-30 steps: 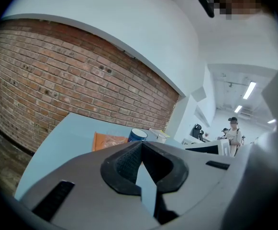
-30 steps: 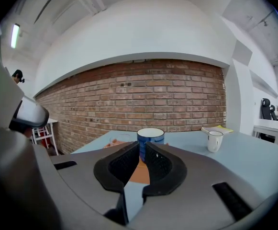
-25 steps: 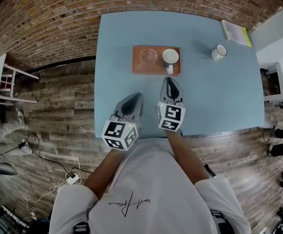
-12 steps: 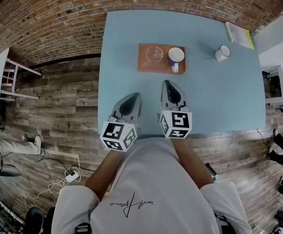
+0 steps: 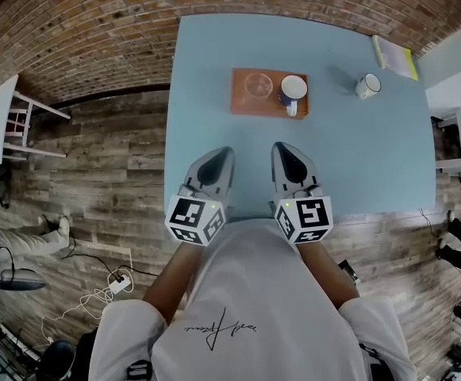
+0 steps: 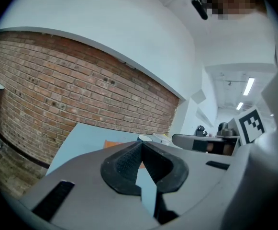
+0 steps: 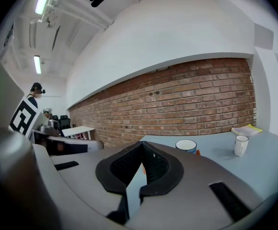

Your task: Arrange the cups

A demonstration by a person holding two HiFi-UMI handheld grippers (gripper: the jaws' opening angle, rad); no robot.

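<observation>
Grey left tongs (image 5: 224, 155) and right tongs (image 5: 282, 148), both closed on nothing, we hold mid-frame; white handled mug (image 5: 366, 86) stands upper right on pale blue bench (image 5: 357, 157).

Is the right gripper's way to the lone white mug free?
Probably yes: only bare table lies between the right gripper and the white mug; the tray sits aside. Its shut jaws must open first.
</observation>
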